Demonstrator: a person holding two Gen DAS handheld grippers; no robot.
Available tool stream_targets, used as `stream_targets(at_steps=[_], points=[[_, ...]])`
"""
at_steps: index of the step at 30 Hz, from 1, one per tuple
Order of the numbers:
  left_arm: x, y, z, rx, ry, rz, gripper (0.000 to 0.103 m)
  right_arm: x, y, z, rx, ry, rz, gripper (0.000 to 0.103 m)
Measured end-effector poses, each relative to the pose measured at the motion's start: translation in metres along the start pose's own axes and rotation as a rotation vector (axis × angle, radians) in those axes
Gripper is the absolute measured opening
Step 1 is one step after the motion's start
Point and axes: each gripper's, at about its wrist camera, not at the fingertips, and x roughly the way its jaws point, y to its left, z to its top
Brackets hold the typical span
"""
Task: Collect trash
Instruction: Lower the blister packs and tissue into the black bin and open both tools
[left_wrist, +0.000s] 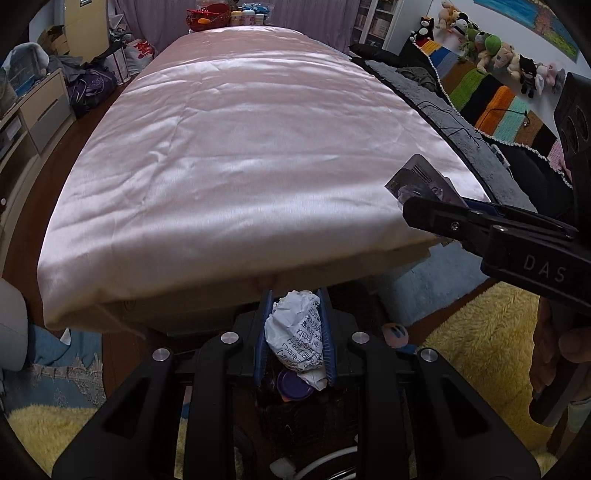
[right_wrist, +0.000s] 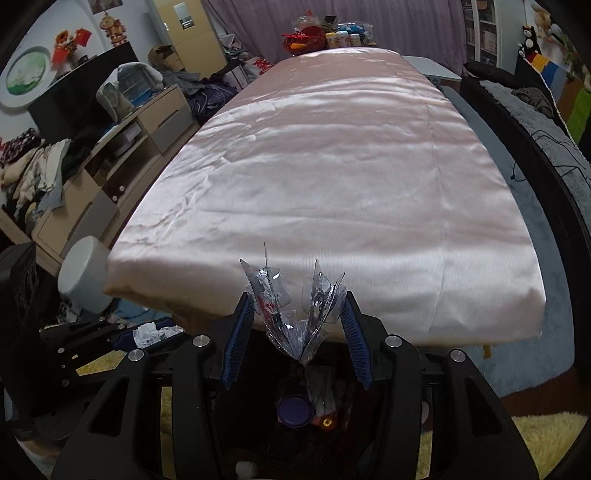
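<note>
The letters "DAS" stand in pale capitals on the black body of the right gripper (left_wrist: 436, 206). The crumpled paper (left_wrist: 295, 332) between the left gripper (left_wrist: 295, 325) fingers carries printed characters, too small to read.

Both views are lit dimly and evenly, w/ a cool cast; no lamp or window is seen. Soft glare is thrown off the pink satin cover (left_wrist: 236, 162), brightest mid-sheet. Deep shadow is found under the bed edge. Strong fisheye bending and black vignetting are seen at the corners. Slight blur is noted at the edges.
</note>
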Motion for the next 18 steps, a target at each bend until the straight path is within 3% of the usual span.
stream_targets(at_steps=[8,18], points=[[0.012,-0.007,-0.045,-0.003,0.050,-0.028,0.022,0.006,0.004,-0.052,-0.009,0.049,-0.040,0.049],[0.045,-0.003,-0.065,-0.020,0.124,-0.051,0.023,0.042,0.002,-0.073,-0.020,0.141,-0.068,0.049]])
